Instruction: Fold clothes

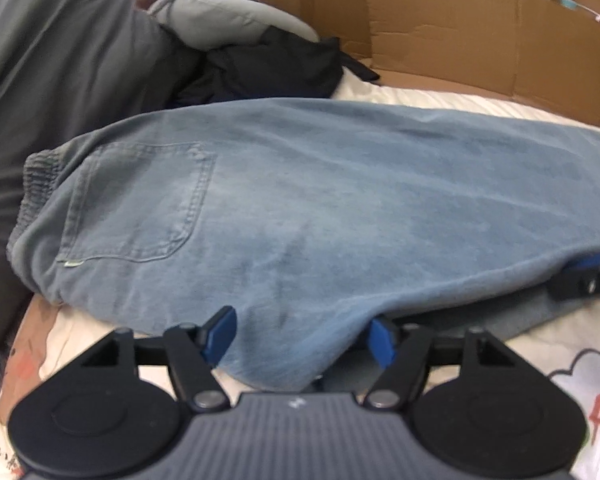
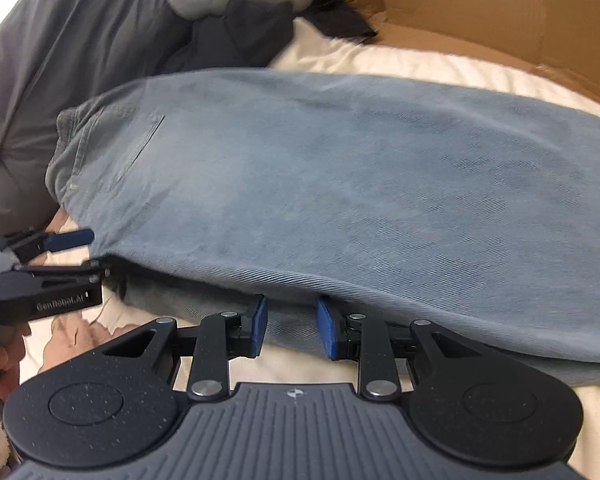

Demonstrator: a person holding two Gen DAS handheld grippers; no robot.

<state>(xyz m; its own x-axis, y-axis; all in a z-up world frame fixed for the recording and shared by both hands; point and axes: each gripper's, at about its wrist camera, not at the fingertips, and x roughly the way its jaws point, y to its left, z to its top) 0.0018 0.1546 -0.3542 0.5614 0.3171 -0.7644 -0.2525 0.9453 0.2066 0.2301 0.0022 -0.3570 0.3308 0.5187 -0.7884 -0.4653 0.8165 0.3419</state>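
The faded blue denim trousers (image 1: 320, 200) lie folded lengthwise across the cream bedsheet (image 2: 380, 60), elastic waistband and back pocket (image 1: 140, 204) towards your left, legs running off to your right. Your left gripper (image 1: 300, 336) sits at the near edge of the seat area with its blue-padded fingers (image 1: 222, 332) spread apart and a bulge of denim drooping between them; nothing is pinched yet. Your right gripper (image 2: 292, 326) is further along the same near edge, its fingers (image 2: 260, 324) also apart, poking in between the upper layer and the layer beneath it.

It looks as if you are setting up the next fold, so make both grips clean before you lift. Slide each gripper in far enough that the pads take all the layers you mean to carry, not only the top one; on the right side that lower layer could easily be left behind. Close both together, lift evenly, and keep the near edge taut between your hands so that the heavy denim does not sag or twist. Carry it away from the dark grey bedding (image 1: 60, 60), the black garment (image 1: 268, 68) and the brown cardboard box (image 1: 460, 32) behind, so that nothing catches.
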